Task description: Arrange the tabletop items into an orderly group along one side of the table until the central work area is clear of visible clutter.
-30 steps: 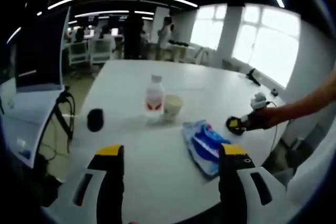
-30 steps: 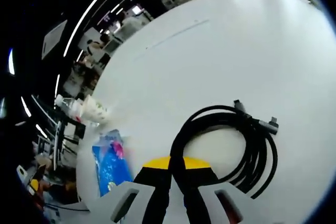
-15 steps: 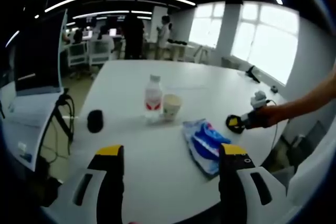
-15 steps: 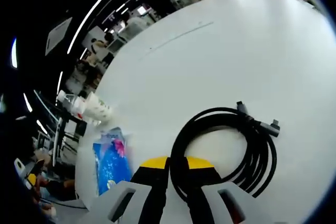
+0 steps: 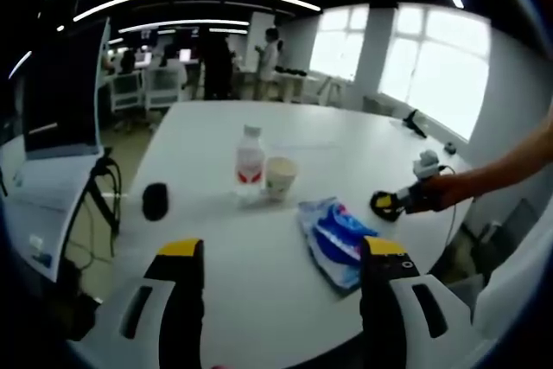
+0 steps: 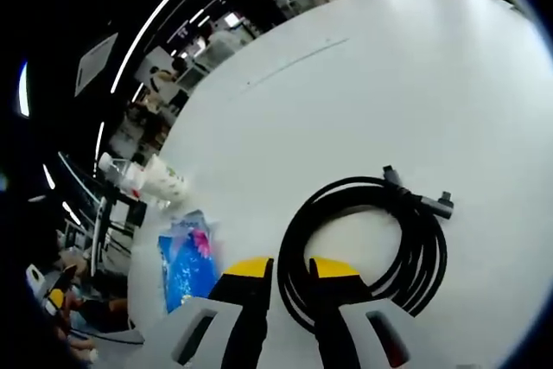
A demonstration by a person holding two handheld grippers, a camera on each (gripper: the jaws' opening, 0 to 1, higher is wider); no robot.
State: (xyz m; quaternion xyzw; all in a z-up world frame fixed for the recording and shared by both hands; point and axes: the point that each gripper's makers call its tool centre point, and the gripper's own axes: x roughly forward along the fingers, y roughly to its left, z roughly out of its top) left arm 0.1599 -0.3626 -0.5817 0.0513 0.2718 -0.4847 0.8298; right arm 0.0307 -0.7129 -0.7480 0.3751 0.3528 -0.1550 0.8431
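Coiled cable (image 6: pixel 367 244) lies freed on the table (image 6: pixel 389 84) as right gripper (image 6: pixel 289 270) parts its jaws, ending that placement; left gripper (image 5: pixel 281 252) waits wide open.

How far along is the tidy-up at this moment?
Early. Nothing looks grouped yet: bottle and paper cup stand mid-table, with the blue packet and a dark round object apart. In hand: right gripper straddles the coiled black cable. Left gripper is open, empty.
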